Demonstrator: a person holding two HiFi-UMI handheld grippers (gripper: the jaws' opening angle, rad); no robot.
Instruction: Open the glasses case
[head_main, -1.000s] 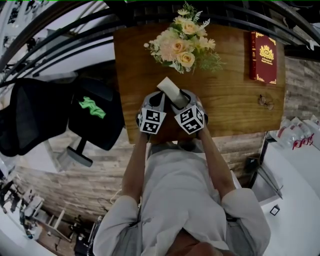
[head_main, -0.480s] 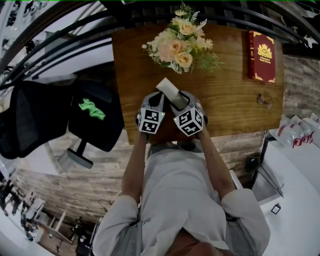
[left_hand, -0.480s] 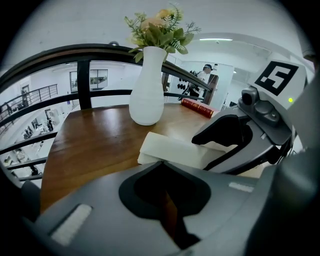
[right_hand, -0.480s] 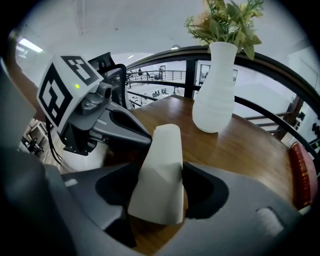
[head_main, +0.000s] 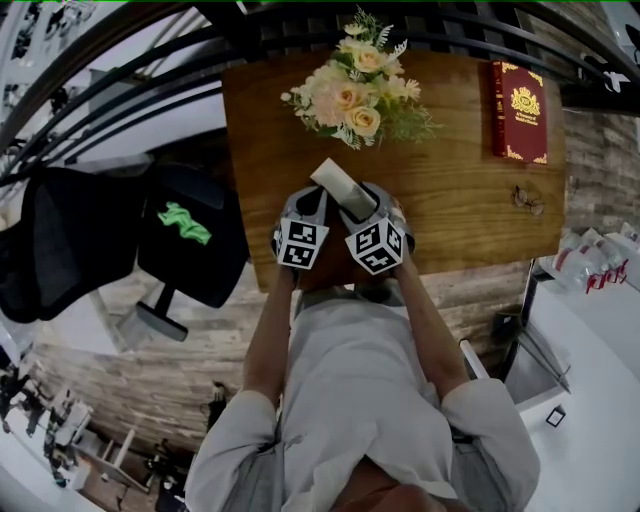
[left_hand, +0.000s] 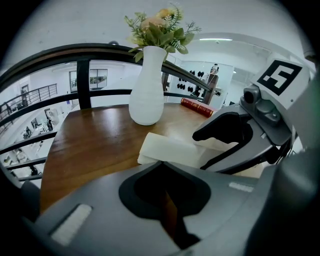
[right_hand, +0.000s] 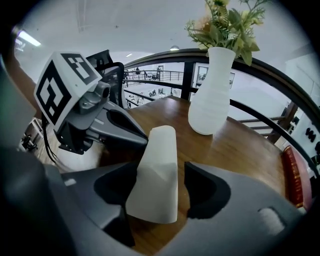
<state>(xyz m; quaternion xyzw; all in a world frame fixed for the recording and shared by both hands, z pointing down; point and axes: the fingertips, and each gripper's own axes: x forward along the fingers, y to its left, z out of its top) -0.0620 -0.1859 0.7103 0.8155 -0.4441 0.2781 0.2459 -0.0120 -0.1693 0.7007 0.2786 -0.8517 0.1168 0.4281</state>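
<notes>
The right gripper view shows what the head view hides. The cream glasses case (right_hand: 156, 172) has its near end between the jaws of the right gripper (right_hand: 161, 189). The jaws stand apart around it, one against its side, while a thin strip of wood shows between the case and the other. The left gripper view shows the left gripper (left_hand: 167, 195) with its jaws together on nothing, and the case lies flat on the surface (left_hand: 95, 145) just beyond them.

Only the head view takes in the spectacles (head_main: 529, 202) lying well apart to the right. It also shows the red book (head_main: 519, 112) in full (gold emblem and border, lettering too small to read). Each gripper's cube carries black-and-white square markers. A green mark on the black chair (head_main: 190, 235) cannot be read.

The case is closed. Its long axis runs along the right gripper's jaws and away from the person. Its rounded far end points toward the white vase (right_hand: 210, 92) of flowers (head_main: 360, 85), angled a little to the left in the head view.
</notes>
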